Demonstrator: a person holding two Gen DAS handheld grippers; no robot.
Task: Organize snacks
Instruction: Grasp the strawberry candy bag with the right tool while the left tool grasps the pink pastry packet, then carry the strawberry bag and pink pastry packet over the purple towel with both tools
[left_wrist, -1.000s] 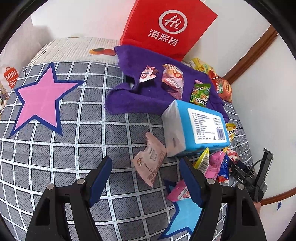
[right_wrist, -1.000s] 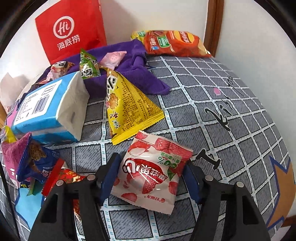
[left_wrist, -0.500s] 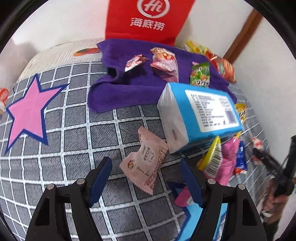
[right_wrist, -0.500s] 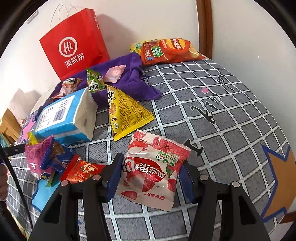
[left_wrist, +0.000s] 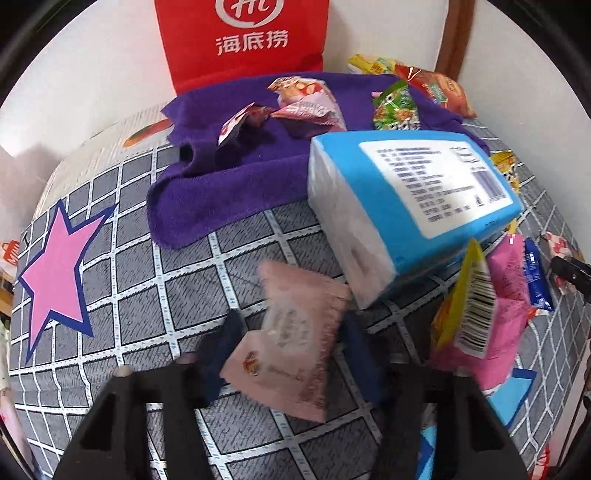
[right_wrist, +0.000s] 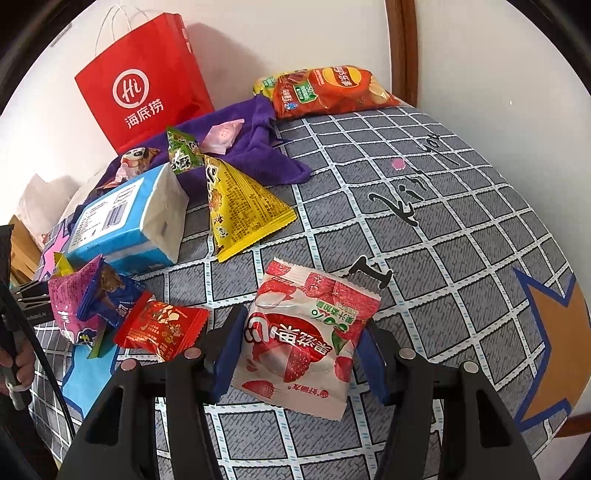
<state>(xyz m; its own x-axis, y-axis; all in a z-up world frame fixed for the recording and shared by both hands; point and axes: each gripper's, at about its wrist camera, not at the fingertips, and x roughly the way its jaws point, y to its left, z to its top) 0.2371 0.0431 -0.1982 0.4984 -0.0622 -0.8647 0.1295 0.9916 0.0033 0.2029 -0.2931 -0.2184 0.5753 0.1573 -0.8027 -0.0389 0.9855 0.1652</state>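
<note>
- The left gripper (left_wrist: 291, 349) has its blue-padded fingers on either side of a pale pink crinkled snack packet (left_wrist: 295, 341) with a clear window and a small round logo. The pads sit at the packet's edges, but the blur hides whether they are clenched on it.
- The right gripper (right_wrist: 299, 352) is clamped on a white plastic packet printed with red strawberries (right_wrist: 306, 339). Both blue pads press its sides, and the packet bulges upward between them, its serrated top edge pointing away from the tongs.
- Just ahead and to the right of the left tongs lies a blue-wrapped block of tissues with a white label (left_wrist: 410, 195).
- To the right of the left tongs lies a heap of a bright pink bag (left_wrist: 506, 295), a yellow barcoded bag (left_wrist: 467, 295) and a dark blue packet (left_wrist: 537, 277).
- Farther ahead, a rumpled purple towel (left_wrist: 229, 184) carries several small wrapped sweets, with a red paper shopping bag (left_wrist: 243, 37) standing behind it.
- Left of the right tongs lies a small red foil packet (right_wrist: 162, 326).
- Ahead of the right tongs sits a yellow triangular snack bag (right_wrist: 243, 206).
- Far ahead of them, an orange crisp bag (right_wrist: 332, 90) rests by the wall.
- Everything rests on a grey grid-patterned bedsheet (right_wrist: 424, 221).
</note>
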